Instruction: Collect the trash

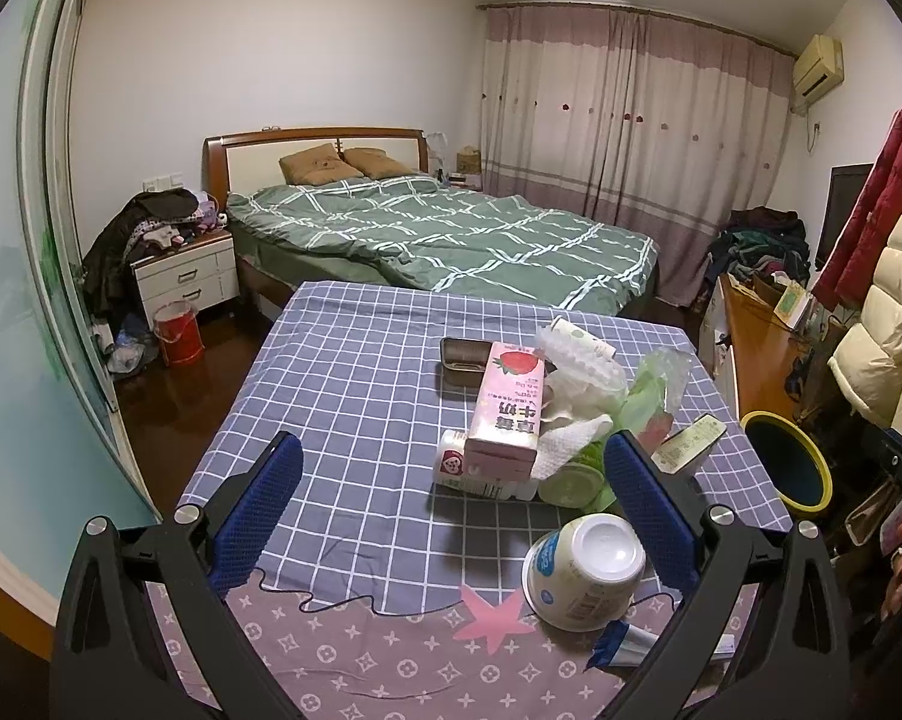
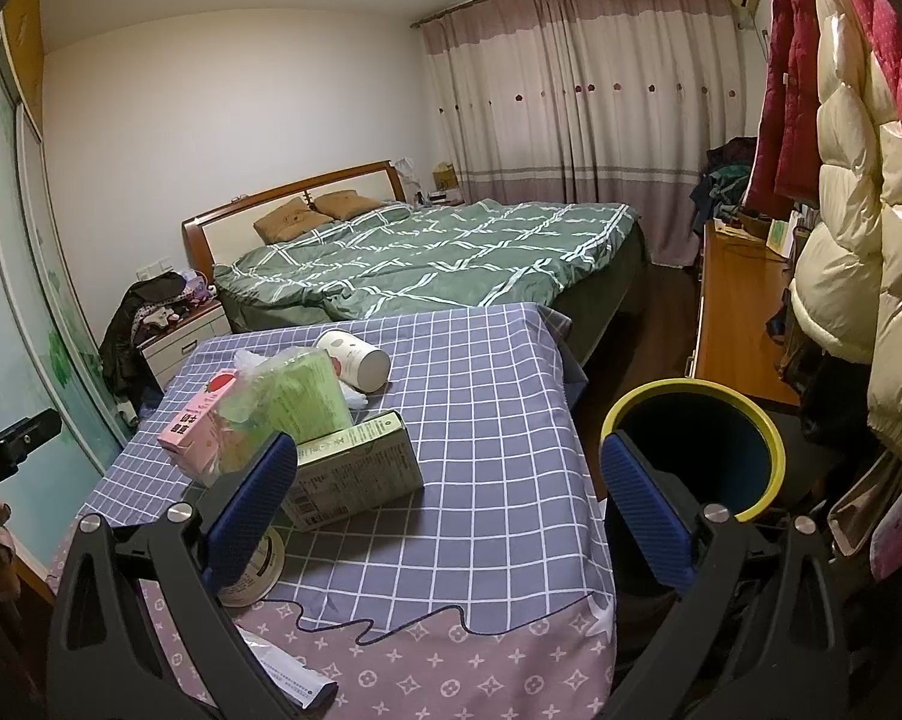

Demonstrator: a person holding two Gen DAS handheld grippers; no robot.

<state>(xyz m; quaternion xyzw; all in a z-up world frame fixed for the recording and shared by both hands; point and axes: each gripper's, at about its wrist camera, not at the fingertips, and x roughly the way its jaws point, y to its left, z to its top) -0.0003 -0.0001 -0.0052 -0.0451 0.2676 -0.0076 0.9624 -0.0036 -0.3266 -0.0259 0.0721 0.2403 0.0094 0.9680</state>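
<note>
Trash lies on a table with a blue checked cloth (image 1: 355, 372) (image 2: 487, 396). A pink strawberry milk carton (image 1: 507, 405) (image 2: 196, 426) leans on a small white bottle (image 1: 457, 468), beside crumpled tissue (image 1: 571, 438) and a green plastic bag (image 1: 649, 396) (image 2: 298, 396). A white paper cup (image 1: 583, 567) lies tipped at the near edge, with a blue-capped tube (image 1: 631, 642) in front. A green box (image 2: 355, 474) (image 1: 688, 441) and a white cylinder (image 2: 355, 357) lie further right. The yellow-rimmed bin (image 2: 694, 444) (image 1: 787, 459) stands right of the table. My left gripper (image 1: 451, 480) is open, empty, above the cloth. My right gripper (image 2: 445, 480) is open, empty.
A dark tin (image 1: 463, 360) sits behind the carton. A bed with a green quilt (image 1: 439, 234) lies beyond the table, a nightstand (image 1: 184, 273) and red bucket (image 1: 178, 333) to its left. Coats (image 2: 853, 180) hang at the right above a wooden desk (image 2: 733, 312).
</note>
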